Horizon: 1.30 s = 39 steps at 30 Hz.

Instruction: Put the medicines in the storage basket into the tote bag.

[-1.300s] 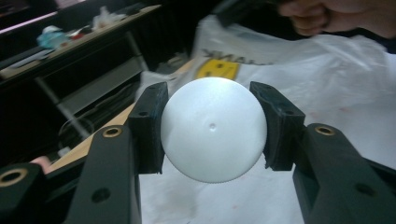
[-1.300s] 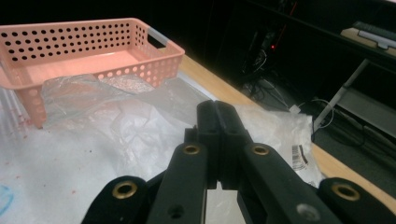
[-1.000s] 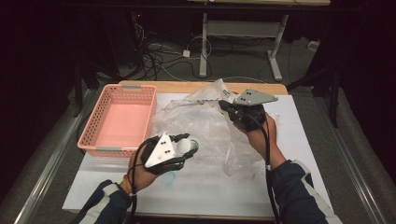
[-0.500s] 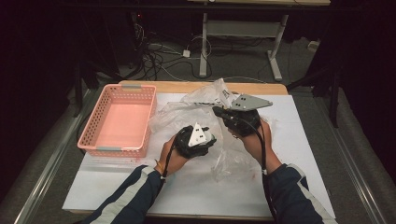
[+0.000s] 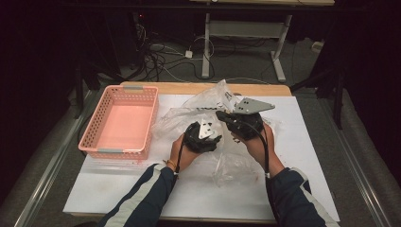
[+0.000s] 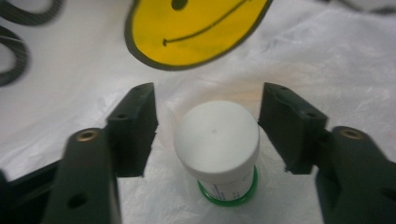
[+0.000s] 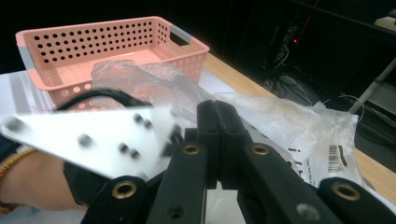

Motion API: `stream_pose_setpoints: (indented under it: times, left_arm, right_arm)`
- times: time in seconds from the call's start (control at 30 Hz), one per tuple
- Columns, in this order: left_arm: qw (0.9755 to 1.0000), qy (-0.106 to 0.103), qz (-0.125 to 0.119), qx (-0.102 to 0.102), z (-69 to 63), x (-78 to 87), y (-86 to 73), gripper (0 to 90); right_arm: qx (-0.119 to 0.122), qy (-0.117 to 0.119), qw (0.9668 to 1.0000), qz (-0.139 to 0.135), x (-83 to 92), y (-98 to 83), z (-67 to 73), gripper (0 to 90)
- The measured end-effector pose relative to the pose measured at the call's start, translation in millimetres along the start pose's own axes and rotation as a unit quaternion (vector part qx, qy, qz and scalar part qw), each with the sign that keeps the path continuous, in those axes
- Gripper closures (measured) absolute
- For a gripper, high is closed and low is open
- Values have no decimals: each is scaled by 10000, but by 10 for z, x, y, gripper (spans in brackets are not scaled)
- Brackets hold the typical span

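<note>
A small jar (image 6: 217, 140) with a white cap and a green base stands on white plastic printed with a yellow smiley face (image 6: 187, 28). My left gripper (image 6: 208, 126) straddles the jar; its jaws have just been opening, and a gap shows on each side of the cap. In the high view this left gripper (image 5: 203, 133) reaches down into the crumpled clear plastic bag (image 5: 189, 116) at mid-table. My right gripper (image 7: 215, 112) is shut, pinching the bag's (image 7: 289, 121) film and holding it up. Seen from above, the right gripper (image 5: 223, 115) sits just right of the left one.
A pink perforated basket (image 5: 118, 151) stands at the table's left, its rim (image 7: 112, 25) also visible from the right gripper. A white mat (image 5: 312, 156) covers the wooden table. Cables and a desk frame lie on the dark floor behind.
My left hand has moved from the table's front left, right and forward into the bag beside the right gripper. The right hand has stayed where it was.
</note>
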State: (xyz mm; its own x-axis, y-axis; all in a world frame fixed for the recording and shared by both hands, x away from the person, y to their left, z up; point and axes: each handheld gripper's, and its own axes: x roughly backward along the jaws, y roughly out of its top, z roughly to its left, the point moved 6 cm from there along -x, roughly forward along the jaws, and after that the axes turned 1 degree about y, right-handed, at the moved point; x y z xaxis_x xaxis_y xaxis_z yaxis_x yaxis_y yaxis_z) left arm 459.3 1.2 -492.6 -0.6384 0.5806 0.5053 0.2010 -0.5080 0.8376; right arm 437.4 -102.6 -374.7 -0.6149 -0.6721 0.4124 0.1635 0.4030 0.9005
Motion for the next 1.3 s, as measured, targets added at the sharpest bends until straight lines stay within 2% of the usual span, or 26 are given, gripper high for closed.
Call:
stream_pose_setpoints:
  times: [0.03, 0.13, 0.2, 0.3, 0.4, 0.43, 0.53, 0.6, 0.73, 0.83, 0.9, 0.93, 1.0, 1.03, 1.07, 1.13, 1.23, 1.3]
  left_arm:
    - [9999, -36, 38, -87, -17, 36, -2, 358]
    - [9996, -22, -61, -274, -106, 165, -8, 308]
    - [9989, -99, -94, -457, -161, 286, -17, 308]
    - [9974, -125, -174, -686, -217, 521, -36, 308]
    - [9965, -121, -311, -766, -203, 804, -60, 304]
    - [9964, -87, -339, -766, -182, 898, -66, 278]
    - [9964, 27, -479, -697, -98, 1169, -87, 272]
    - [9950, 277, -642, -709, -21, 1327, -104, 271]
    - [9918, 685, -903, -586, 163, 1522, -82, 213]
    - [9900, 864, -1020, -462, 309, 1574, -40, 212]
    - [9896, 991, -957, -415, 409, 1537, -42, 211]
    - [9903, 1000, -909, -333, 456, 1498, -50, 209]
    - [9932, 937, -676, -145, 521, 1395, -70, 178]
    - [9956, 781, -521, -13, 543, 1326, -83, 178]
    - [9964, 738, -408, 59, 556, 1278, -86, 177]
    - [9967, 729, -320, 148, 579, 1213, -70, 177]
    - [9975, 692, -35, 166, 604, 1126, -66, 183]
    - [9976, 659, 148, 174, 601, 1062, -89, 230]
  right_arm:
    - [-12, -5, 10000, 10, -1, -8, -7, 900]
    - [-21, -34, 10000, 14, 10, -22, -31, 900]
    - [-23, -35, 10000, 32, 12, -35, -39, 900]
    - [-18, -36, 10000, 77, 9, -60, -46, 900]
    - [-10, -49, 9999, 111, 21, -80, -50, 900]
    - [4, -51, 9999, 126, 27, -88, -54, 900]
    - [-10, -46, 9999, 163, 31, -113, -64, 900]
    - [-7, -46, 9998, 195, 26, -129, -66, 900]
    - [10, -47, 9997, 239, 27, -152, -53, 900]
    - [14, -30, 9996, 284, 26, -176, -37, 900]
    - [39, -3, 9995, 310, 29, -193, -28, 900]
    - [42, -1, 9995, 324, 31, -202, -27, 900]
    - [38, 12, 9994, 342, 40, -214, -30, 900]
    - [48, 17, 9994, 347, 47, -217, -35, 900]
    - [55, 9, 9994, 351, 65, -220, -44, 900]
    - [61, 29, 9993, 360, 102, -231, -57, 900]
    - [53, -18, 9995, 325, 188, -237, -94, 900]
    - [33, -69, 9996, 281, 251, -228, -133, 900]
